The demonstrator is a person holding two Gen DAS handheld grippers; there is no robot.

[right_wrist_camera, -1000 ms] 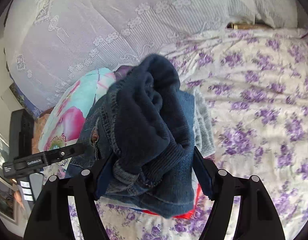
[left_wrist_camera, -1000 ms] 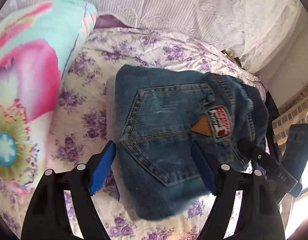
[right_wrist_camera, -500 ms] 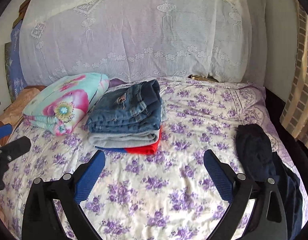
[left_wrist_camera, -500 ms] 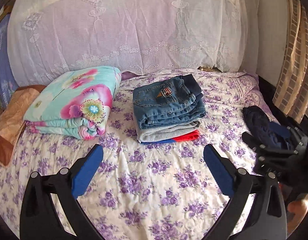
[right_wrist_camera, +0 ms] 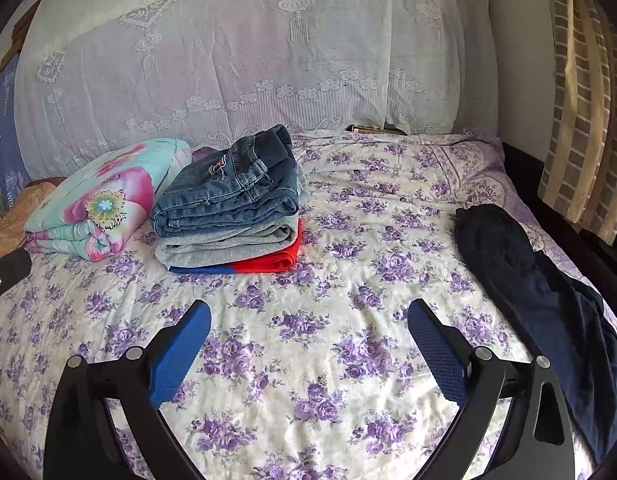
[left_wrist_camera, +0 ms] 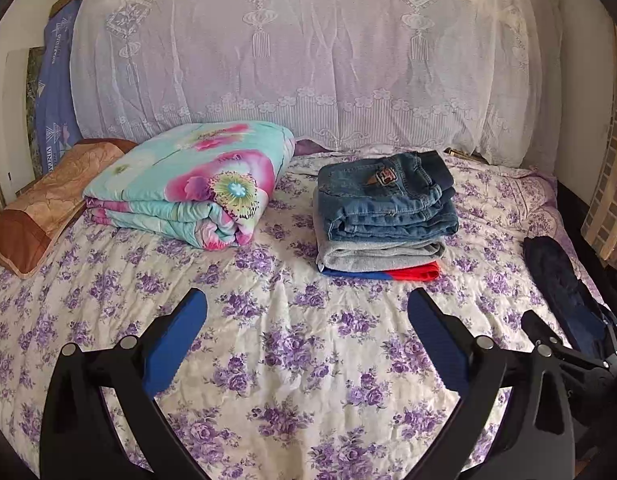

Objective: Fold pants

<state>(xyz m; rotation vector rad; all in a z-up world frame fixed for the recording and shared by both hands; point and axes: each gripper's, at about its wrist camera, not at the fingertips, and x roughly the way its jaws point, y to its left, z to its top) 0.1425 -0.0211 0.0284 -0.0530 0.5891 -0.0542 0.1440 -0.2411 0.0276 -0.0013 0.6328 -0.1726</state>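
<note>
Folded blue jeans (left_wrist_camera: pixel 384 196) lie on top of a stack with grey and red-blue folded clothes (left_wrist_camera: pixel 380 258) on the bed; the stack also shows in the right wrist view (right_wrist_camera: pixel 228 208). Dark navy pants (right_wrist_camera: pixel 536 292) lie unfolded along the bed's right side, also seen in the left wrist view (left_wrist_camera: pixel 560 284). My left gripper (left_wrist_camera: pixel 308 336) is open and empty above the floral sheet, well in front of the stack. My right gripper (right_wrist_camera: pixel 308 340) is open and empty, left of the navy pants. The right gripper's body shows at the left view's right edge (left_wrist_camera: pixel 564 356).
A folded floral quilt (left_wrist_camera: pixel 192 184) lies left of the stack, with a brown pillow (left_wrist_camera: pixel 48 204) beyond it. A lace-covered headboard (left_wrist_camera: pixel 308 72) stands behind. The bed's right edge (right_wrist_camera: pixel 556 200) meets a dark frame and a curtain (right_wrist_camera: pixel 584 92).
Both grippers let go of the jeans on the stack and pulled far back toward the bed's front. The whole bed and the navy pants have come into view.
</note>
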